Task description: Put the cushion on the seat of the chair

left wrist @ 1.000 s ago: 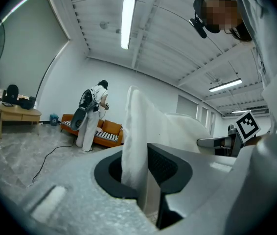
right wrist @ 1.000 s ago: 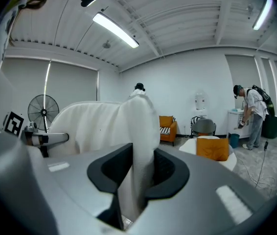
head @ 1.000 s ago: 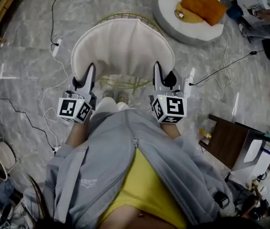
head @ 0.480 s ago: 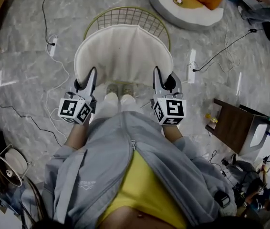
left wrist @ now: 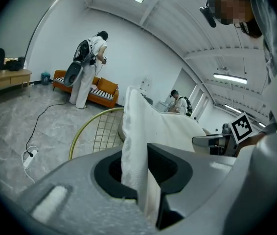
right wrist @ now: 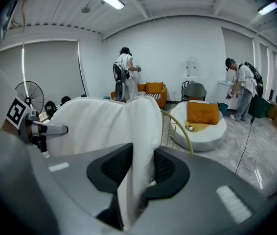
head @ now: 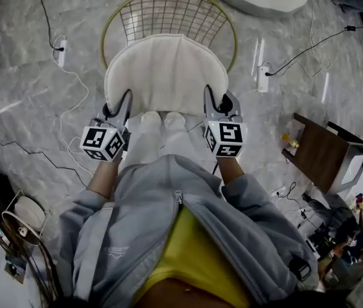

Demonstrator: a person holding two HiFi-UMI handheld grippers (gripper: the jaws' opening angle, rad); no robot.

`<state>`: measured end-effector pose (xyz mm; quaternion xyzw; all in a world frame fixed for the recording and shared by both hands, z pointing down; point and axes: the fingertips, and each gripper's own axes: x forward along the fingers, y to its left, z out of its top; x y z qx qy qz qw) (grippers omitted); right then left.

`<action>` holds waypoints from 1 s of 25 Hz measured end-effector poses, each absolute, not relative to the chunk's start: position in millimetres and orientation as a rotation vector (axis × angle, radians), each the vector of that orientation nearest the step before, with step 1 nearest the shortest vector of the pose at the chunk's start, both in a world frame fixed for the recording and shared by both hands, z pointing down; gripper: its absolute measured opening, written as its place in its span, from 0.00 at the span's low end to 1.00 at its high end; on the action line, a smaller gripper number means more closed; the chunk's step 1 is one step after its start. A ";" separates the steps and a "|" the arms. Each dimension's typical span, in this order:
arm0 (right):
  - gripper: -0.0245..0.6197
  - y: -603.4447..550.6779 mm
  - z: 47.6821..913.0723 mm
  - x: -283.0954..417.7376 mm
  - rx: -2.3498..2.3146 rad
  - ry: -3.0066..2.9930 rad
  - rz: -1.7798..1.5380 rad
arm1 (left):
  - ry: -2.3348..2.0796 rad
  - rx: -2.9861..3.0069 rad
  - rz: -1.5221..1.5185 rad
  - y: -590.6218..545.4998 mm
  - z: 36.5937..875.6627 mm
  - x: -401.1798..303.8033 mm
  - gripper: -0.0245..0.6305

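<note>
A round white cushion (head: 165,72) hangs between both grippers, over the seat of a gold wire chair (head: 168,8) whose mesh back shows beyond it. My left gripper (head: 124,104) is shut on the cushion's left edge, my right gripper (head: 211,101) on its right edge. In the left gripper view the cushion's edge (left wrist: 134,131) stands pinched in the left gripper (left wrist: 139,177), with the chair's rim (left wrist: 87,126) behind. In the right gripper view the fabric (right wrist: 104,119) is clamped in the right gripper (right wrist: 137,175). The seat is hidden under the cushion.
Power strips (head: 59,45) and cables lie on the marble floor on both sides of the chair. A dark wooden side table (head: 319,159) stands at the right, a fan (head: 21,213) at the lower left. A white pouf (right wrist: 202,126) with an orange pillow sits beyond; people stand far off.
Both grippers have come down with the cushion toward the chair. The chair's wire back now shows much more beyond the cushion's far edge.
</note>
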<state>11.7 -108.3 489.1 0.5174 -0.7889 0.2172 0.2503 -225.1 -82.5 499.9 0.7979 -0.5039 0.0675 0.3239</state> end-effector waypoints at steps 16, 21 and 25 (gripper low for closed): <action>0.18 -141.7 668.0 23.6 1.304 -2.011 0.738 | -1.226 1.943 0.308 -115.3 674.7 -216.7 0.15; 0.19 -149.1 710.9 29.1 1.270 -1.990 0.762 | -1.205 1.910 0.347 -123.1 718.2 -213.2 0.15; 0.20 -155.1 740.9 33.2 1.262 -1.961 0.782 | -1.188 1.886 0.382 -127.9 749.2 -212.0 0.15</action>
